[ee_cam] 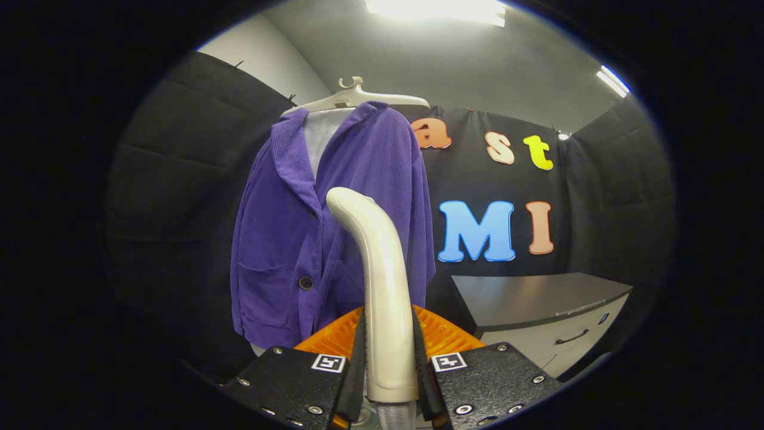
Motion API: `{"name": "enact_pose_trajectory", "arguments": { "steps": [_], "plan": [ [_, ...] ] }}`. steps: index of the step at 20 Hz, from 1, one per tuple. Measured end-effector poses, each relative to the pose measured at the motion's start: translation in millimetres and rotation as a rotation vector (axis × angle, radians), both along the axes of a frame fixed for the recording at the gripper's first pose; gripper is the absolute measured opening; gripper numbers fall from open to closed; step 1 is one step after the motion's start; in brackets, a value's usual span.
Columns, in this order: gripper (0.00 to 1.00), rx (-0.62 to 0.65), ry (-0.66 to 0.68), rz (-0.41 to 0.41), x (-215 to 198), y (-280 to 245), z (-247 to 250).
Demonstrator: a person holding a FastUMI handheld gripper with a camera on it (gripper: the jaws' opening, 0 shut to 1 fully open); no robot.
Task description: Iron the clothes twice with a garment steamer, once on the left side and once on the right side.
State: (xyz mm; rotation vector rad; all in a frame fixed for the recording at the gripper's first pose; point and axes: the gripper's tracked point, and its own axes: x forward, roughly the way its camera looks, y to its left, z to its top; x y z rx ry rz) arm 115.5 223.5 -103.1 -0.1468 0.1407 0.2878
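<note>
Behind the work area, black cloth lines the booth under a grey ceiling with bright strip lights (439,9), and a dark-topped cabinet (537,301) with a drawer stands beyond the fingers to the right. We hold the garment steamer (382,280) by its cream handle, with both fingers of the gripper (388,364) clamped against its sides. The curved head rises ahead of the fingers, in front of the purple jacket (334,227), which hangs on a pale hanger (355,98); we cannot tell whether the head touches the cloth. For a clean pass, we judge it best to keep the head facing the fabric, travel steadily along one front panel, then repeat on the other, avoiding the buttons (306,283).
</note>
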Motion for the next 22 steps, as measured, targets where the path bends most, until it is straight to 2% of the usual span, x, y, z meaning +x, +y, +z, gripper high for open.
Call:
{"name": "enact_pose_trajectory", "arguments": {
  "steps": [6,11,15,22],
  "plan": [
    [0.38,-0.013,0.131,0.006,-40.3,-9.7,-71.4],
    [0.38,-0.062,0.227,0.009,-56.1,-12.6,-130.0],
    [0.38,-0.040,0.199,0.034,-63.1,-5.2,-111.2],
    [0.38,0.056,0.015,0.090,-51.8,23.6,-0.1]
  ]
}}
